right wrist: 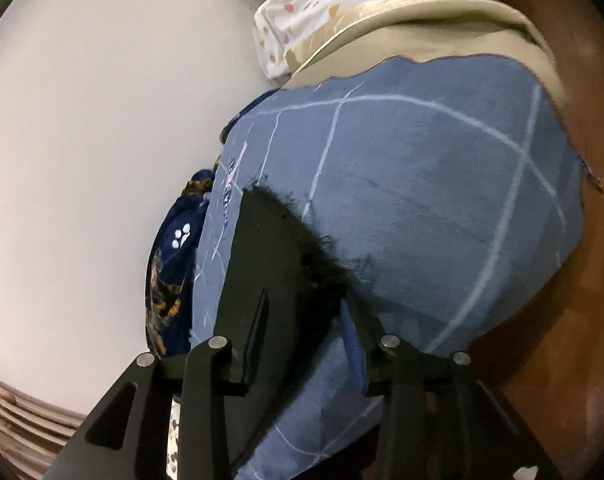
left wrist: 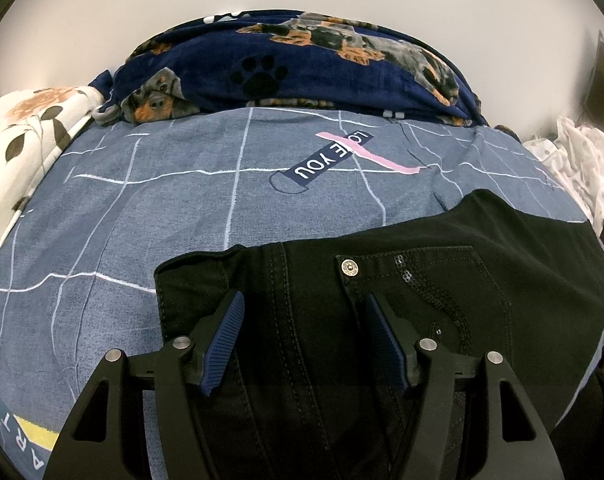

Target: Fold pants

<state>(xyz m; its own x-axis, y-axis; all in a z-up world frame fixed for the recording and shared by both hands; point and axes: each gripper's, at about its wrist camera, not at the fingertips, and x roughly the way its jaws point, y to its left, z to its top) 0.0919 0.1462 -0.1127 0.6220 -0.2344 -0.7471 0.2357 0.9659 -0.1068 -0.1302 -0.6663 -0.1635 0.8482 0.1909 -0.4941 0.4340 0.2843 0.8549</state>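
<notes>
Both jaws parted: left gripper (left wrist: 302, 316) astride black pants (left wrist: 422, 280), right gripper (right wrist: 306, 312) loosely around the frayed hem (right wrist: 302, 240).

My left gripper (left wrist: 304, 314) tilts steeply down, jaws parted, blue pads (left wrist: 224, 342) pressing on nothing. My right gripper (right wrist: 306, 312) tilts down less steeply, jaws apart, nothing clamped.

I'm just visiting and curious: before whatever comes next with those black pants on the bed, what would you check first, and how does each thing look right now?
1. Pants lie on the bed cover: ok.
2. Left gripper open over the pants, pads apart: ok.
3. Right gripper open, frayed hem lies loose beside it: ok.
4. Pants lie flat and smooth: cannot tell, only part shows.
5. Blanket clear of the pants: ok.
</notes>
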